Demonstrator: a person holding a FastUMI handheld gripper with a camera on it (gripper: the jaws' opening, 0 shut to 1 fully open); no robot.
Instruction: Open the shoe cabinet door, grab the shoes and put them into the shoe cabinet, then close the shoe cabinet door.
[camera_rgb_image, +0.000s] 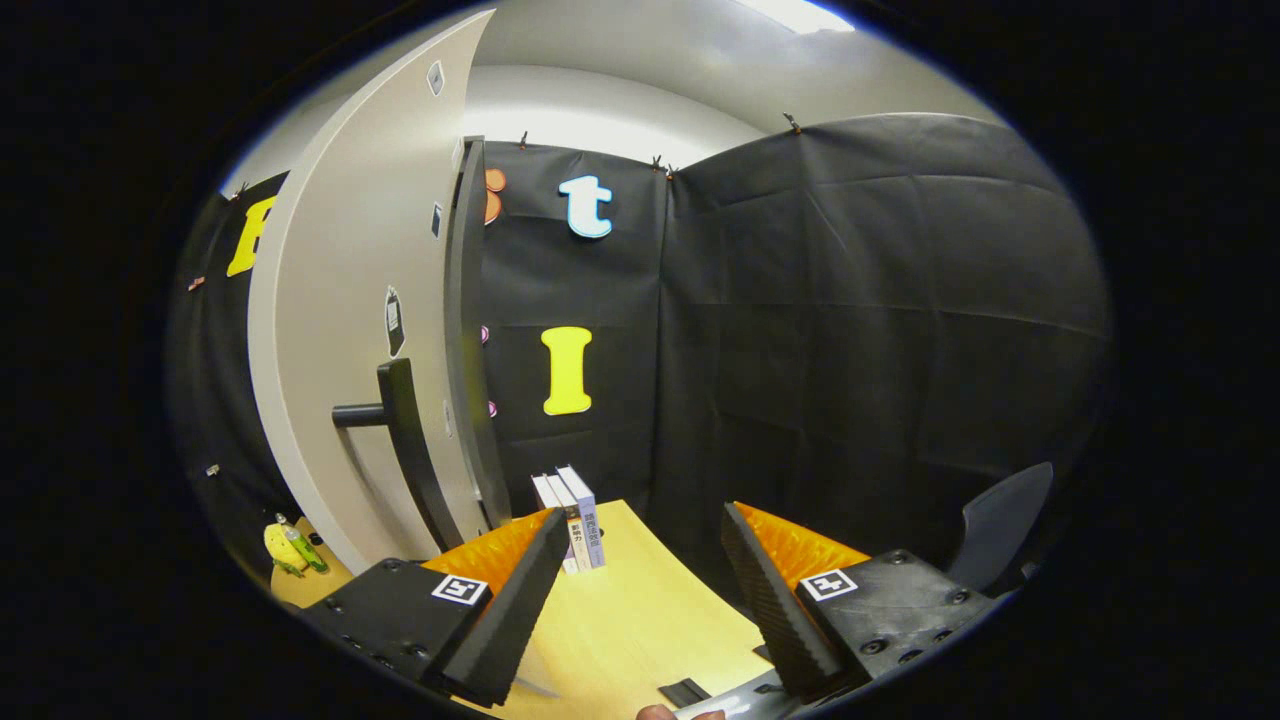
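The shoe cabinet door (340, 330) is a tall pale grey panel standing to the left, beyond my left finger. Its black bar handle (402, 440) sticks out on a short post at mid height. The door's dark edge (465, 330) points toward me, and the panel is turned away to the left. My gripper (642, 515) is open over a light wooden tabletop (640, 610), its fingers wide apart with nothing between them. The handle lies ahead of and above the left finger, not touching it.
A few books (575, 515) stand upright on the table just beyond the left fingertip, at the door's foot. A yellow and green item (290, 548) lies left of the door. A dark chair back (1000, 520) rises at the right. A small black object (685, 692) lies on the near table edge.
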